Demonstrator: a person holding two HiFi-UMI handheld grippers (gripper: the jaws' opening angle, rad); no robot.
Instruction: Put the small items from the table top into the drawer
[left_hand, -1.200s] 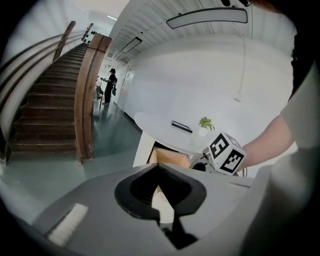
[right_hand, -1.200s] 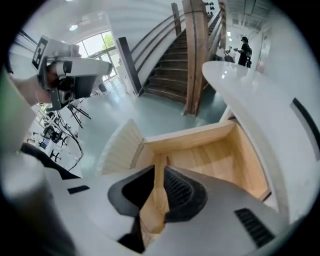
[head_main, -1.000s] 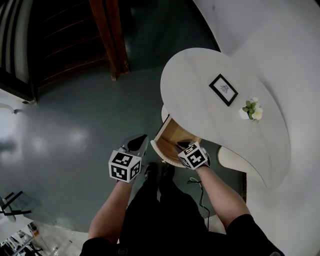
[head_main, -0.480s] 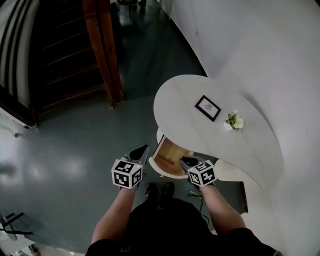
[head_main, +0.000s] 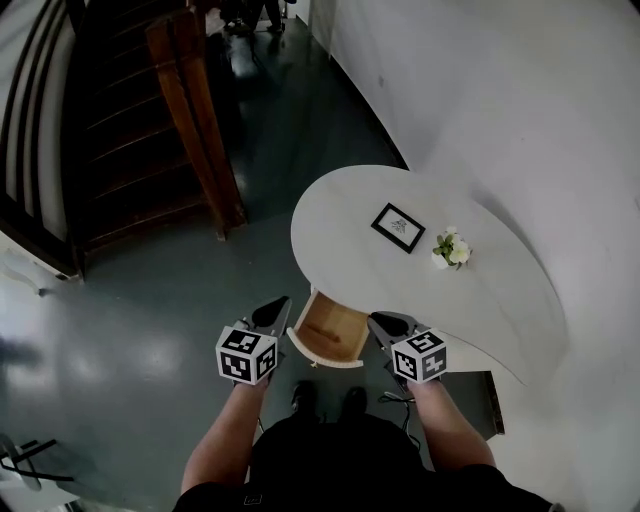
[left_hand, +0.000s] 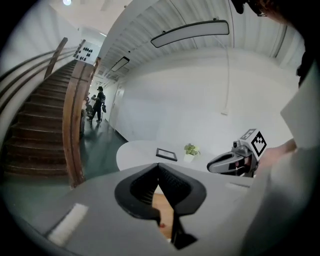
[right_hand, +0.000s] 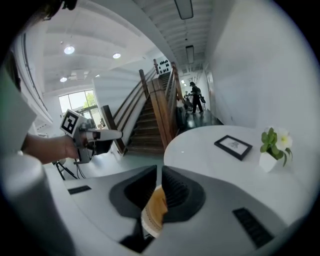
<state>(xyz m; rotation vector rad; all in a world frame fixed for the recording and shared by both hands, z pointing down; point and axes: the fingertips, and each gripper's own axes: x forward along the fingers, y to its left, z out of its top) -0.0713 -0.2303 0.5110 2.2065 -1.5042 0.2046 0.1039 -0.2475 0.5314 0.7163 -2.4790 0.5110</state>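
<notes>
The left gripper (head_main: 275, 305) and the right gripper (head_main: 382, 322) hang at either front corner of the open drawer (head_main: 330, 335), each with jaws closed together on nothing. The picture frame (head_main: 398, 227) and the flower pot (head_main: 447, 250) stand side by side mid-table (head_main: 500, 290), the pot nearer the wall edge

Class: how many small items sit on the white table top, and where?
2. A framed picture sits near the middle of the table top; a small potted flower stands beside it, towards the wall. Nothing else shows there.
</notes>
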